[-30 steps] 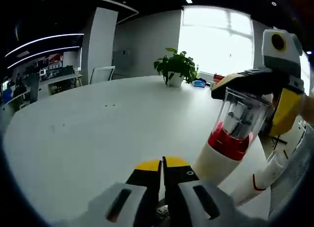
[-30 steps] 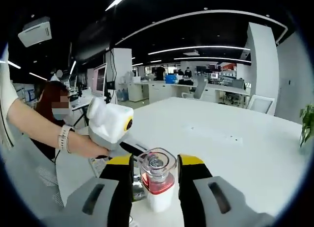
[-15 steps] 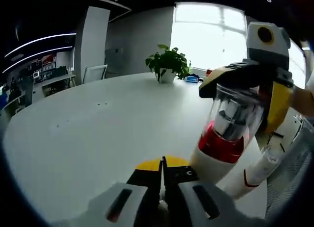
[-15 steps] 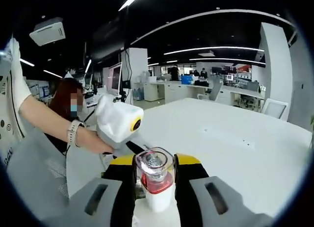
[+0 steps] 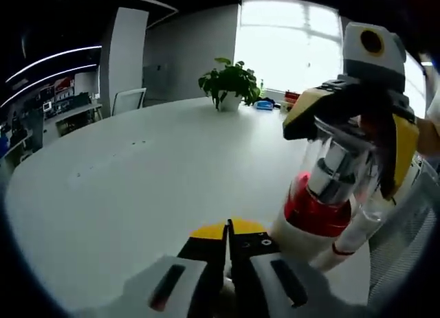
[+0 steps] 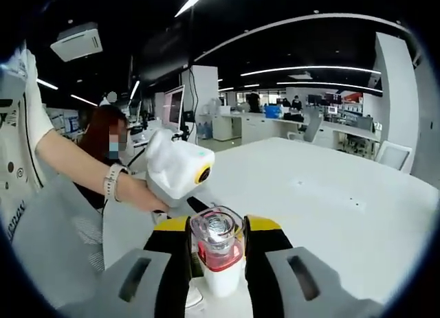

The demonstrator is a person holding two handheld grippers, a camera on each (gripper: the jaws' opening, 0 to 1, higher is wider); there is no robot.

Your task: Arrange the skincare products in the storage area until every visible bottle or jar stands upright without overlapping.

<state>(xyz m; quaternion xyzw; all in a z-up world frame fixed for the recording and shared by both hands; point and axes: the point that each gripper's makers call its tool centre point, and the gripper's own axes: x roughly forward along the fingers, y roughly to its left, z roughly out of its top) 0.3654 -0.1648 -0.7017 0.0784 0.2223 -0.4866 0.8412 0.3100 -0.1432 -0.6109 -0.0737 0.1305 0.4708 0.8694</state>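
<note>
Pump bottle (image 6: 216, 253) less tilted than second ago, right gripper (image 6: 216, 237) jaws clamped on cap; nearly upright on counter (image 5: 137, 187). Left gripper (image 5: 227, 230) jaws together at 6 o'clock.

Tabletop (image 5: 117, 187) wide and bare ahead and to left of left tongs (image 5: 227, 230); free passage there. Far edge: potted plant (image 5: 230, 84), well apart. Right side blocked: pump bottle (image 5: 323, 194) clamped at clear cap by right tongs (image 6: 217, 229), second white bottle (image 5: 350, 239) just beside it. In right gripper view, left tongs and person's hand (image 6: 141, 198) crowd near left; far tabletop open
</note>
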